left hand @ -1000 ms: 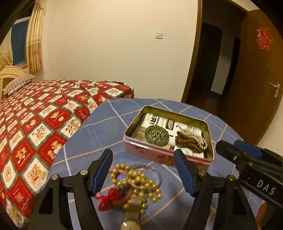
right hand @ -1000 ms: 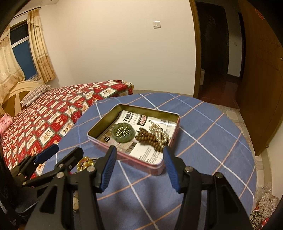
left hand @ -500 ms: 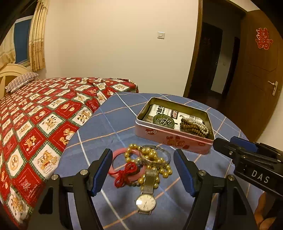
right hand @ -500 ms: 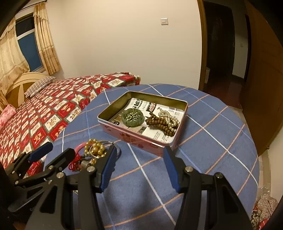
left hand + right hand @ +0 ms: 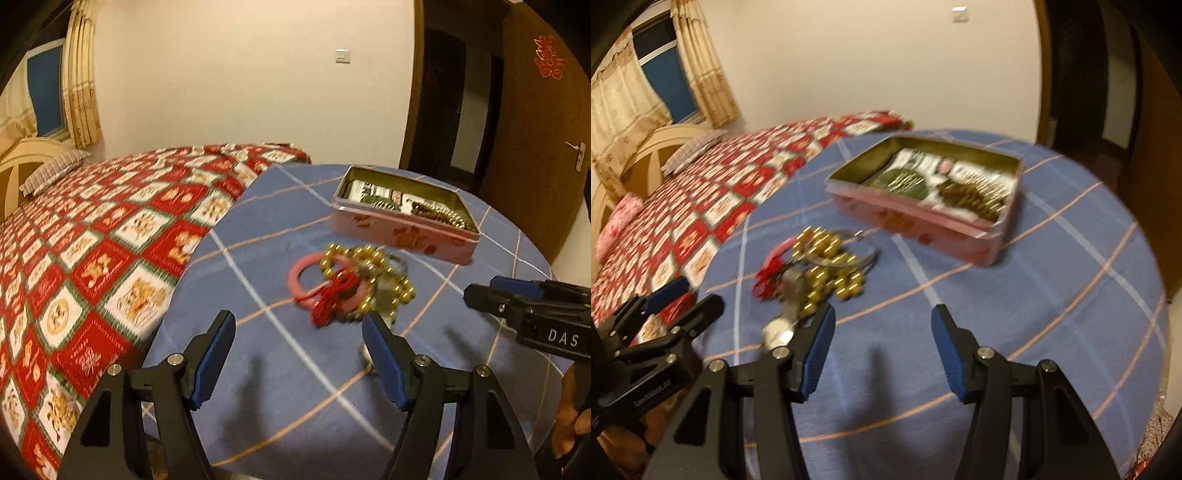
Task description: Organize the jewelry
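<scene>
Over table (image 5: pixel 258 369), both claws (image 5: pixel 298 363) (image 5: pixel 882 350) hover agape.

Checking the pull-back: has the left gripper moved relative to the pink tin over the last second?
Yes. The left gripper has backed away from the pink tin; the jewelry pile, earlier between its fingers, now lies ahead.

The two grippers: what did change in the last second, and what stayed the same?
Both grippers pulled back from the pink tin. The left gripper had hovered over the jewelry pile, which now lies ahead of it; the right gripper retreated too. Both stayed open and empty. Tin, its contents and pile stayed put on the blue tablecloth.
</scene>
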